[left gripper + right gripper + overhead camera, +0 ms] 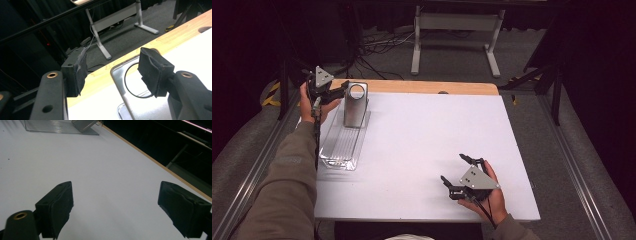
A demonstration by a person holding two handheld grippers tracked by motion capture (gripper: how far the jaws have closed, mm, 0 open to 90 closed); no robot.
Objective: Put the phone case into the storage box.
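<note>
Nearest the camera, the right gripper (462, 172) rests in the person's hand low on the white table (422, 150), its jaws spread wide with nothing between them; its own view shows bare table between the pads (57, 207). Beyond it the tabletop is open right across to the work at the far left. A clear ribbed tray (342, 147) lies there lengthwise, and a metal stand (354, 105) — an upright plate with a round hole near its top — sits at the tray's far end. The left gripper (337, 92) is held level at the stand's upper part. Its jaws are partly apart; in the left gripper view one pad (153, 71) lies in front of the plate and close to it, the other pad (77, 72) well clear to the side, so no grip is judged to be on the stand (125, 82). Whether the near pad touches the plate cannot be told. Judged step: the stand has been set at the tray's far end and the left gripper is letting go. The next move calls for drawing the left gripper straight off without tipping the stand. Nothing on the table blocks that path. Farther off — a wooden strip (432, 87) at the table's back edge, then grey floor, cables and a white frame (457, 37).
</note>
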